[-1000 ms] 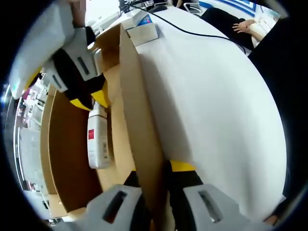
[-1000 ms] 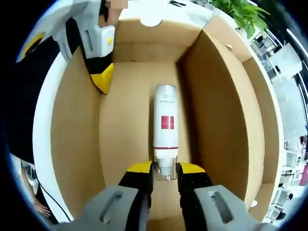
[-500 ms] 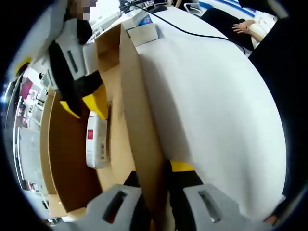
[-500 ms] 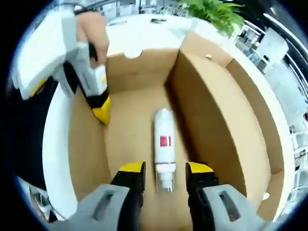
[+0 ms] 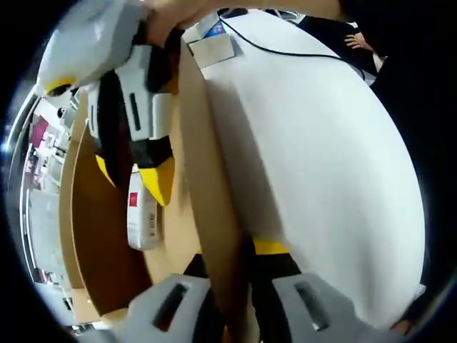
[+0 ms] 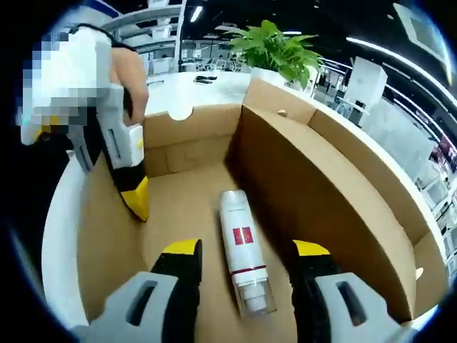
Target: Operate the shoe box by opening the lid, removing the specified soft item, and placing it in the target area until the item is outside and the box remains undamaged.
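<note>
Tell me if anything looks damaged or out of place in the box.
Nothing stands out. The white tube lies flat on the floor of the cardboard box, between the open right claw. The box walls look intact.

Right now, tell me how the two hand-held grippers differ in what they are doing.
The left hand-held gripper is shut on the box wall, one jaw inside and one outside; the right hand-held gripper is open, clamping nothing. The left one sits at the box edge; the right one hangs over the box floor, jaws either side of the white tube, which lies flat. Both have yellow-tipped jaws on grey bodies.
</note>
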